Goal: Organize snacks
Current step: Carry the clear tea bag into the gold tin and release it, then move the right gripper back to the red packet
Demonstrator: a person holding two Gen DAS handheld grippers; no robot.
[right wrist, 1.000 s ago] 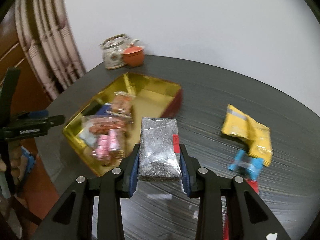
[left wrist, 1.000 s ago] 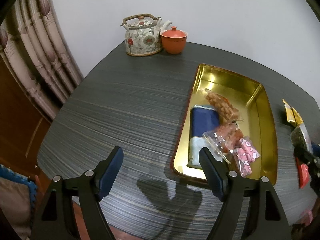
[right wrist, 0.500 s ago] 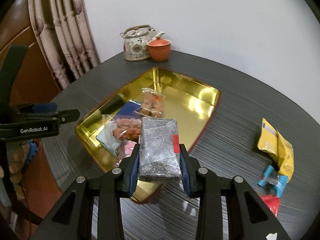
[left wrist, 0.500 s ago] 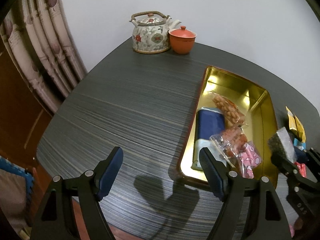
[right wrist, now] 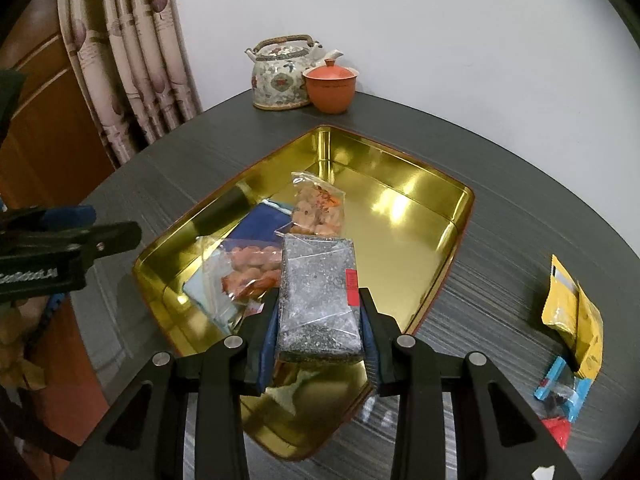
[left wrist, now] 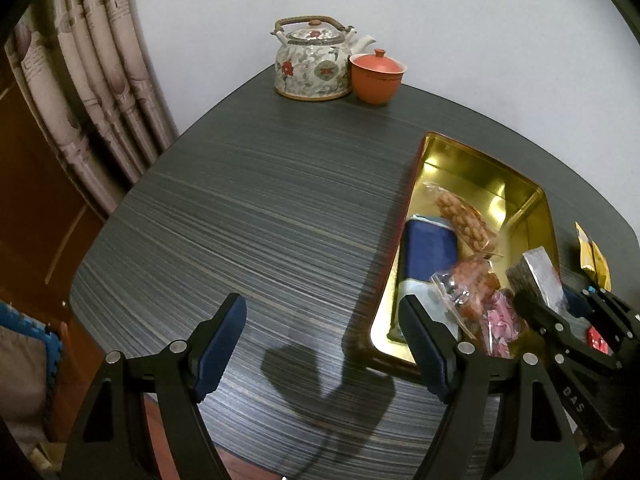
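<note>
A gold tray [right wrist: 400, 216] sits on the dark table and holds a blue packet [right wrist: 256, 222], a bag of nuts [right wrist: 318, 210], a bag of orange snacks [right wrist: 250, 270] and a pink candy bag [left wrist: 502, 322]. My right gripper [right wrist: 318, 316] is shut on a grey speckled snack pack [right wrist: 316, 300] and holds it above the tray's near end; the pack also shows in the left wrist view [left wrist: 536, 276]. My left gripper [left wrist: 320, 344] is open and empty over the table, left of the tray [left wrist: 480, 176].
A floral teapot [right wrist: 280, 74] and an orange lidded cup [right wrist: 330, 86] stand at the table's far edge. Yellow packets [right wrist: 572, 308], a blue-wrapped snack [right wrist: 560, 386] and a red one [right wrist: 558, 430] lie right of the tray. A curtain [right wrist: 124, 60] hangs at left.
My right gripper has carried the grey pack from the table beside the tray to above the tray's near end. My left gripper has shifted slightly left and stays open.
</note>
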